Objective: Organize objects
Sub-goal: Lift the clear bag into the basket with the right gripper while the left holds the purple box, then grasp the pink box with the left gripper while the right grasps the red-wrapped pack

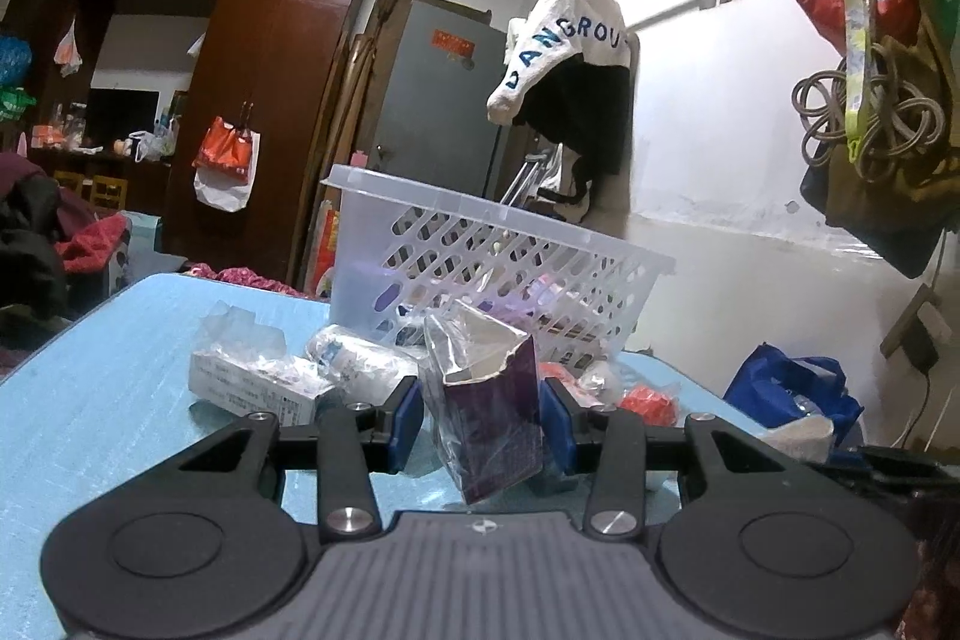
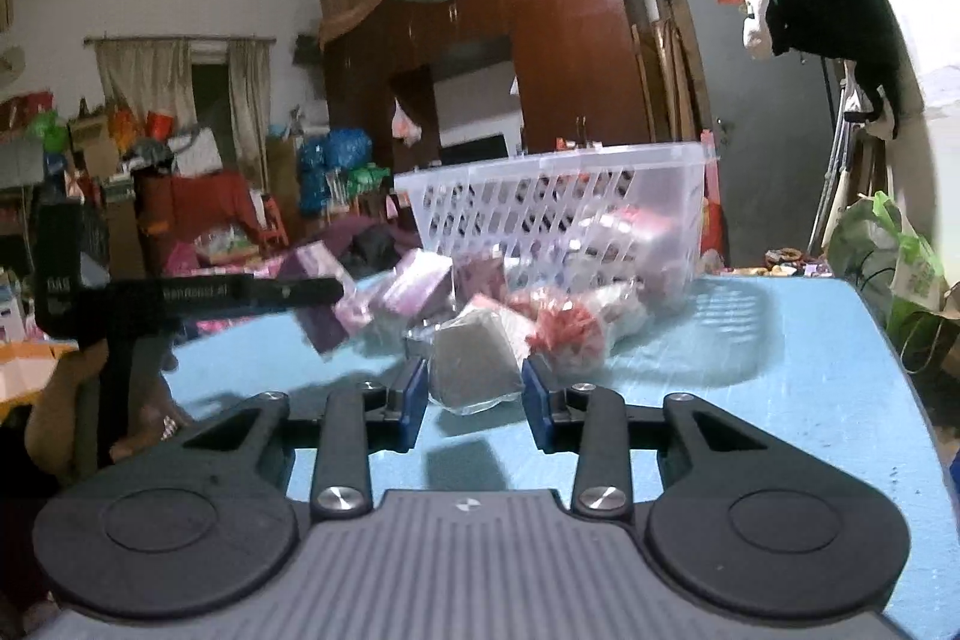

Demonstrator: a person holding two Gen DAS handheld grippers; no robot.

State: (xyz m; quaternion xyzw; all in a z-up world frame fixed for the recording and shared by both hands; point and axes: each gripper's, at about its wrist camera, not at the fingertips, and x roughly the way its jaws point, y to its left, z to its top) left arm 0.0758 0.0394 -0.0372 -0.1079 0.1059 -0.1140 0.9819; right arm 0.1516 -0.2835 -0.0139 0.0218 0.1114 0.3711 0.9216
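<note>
Blue pads of the left claw (image 1: 480, 421) clamp a purple packet (image 1: 492, 424) in crinkled plastic, raised over the counter (image 1: 120, 370). Right claw (image 2: 475, 391) grips a grey wrapped packet (image 2: 477, 361) (other packets lie near) before the white basket (image 2: 558, 196).

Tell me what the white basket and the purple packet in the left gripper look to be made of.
White basket: translucent moulded plastic, judging by its lattice holes and see-through solid end.
Purple packet: probably a printed cardboard box in clear crinkly film; the wrap glints and its torn top shows a silvery lining, likely foil. The left gripper is shut on it.
</note>
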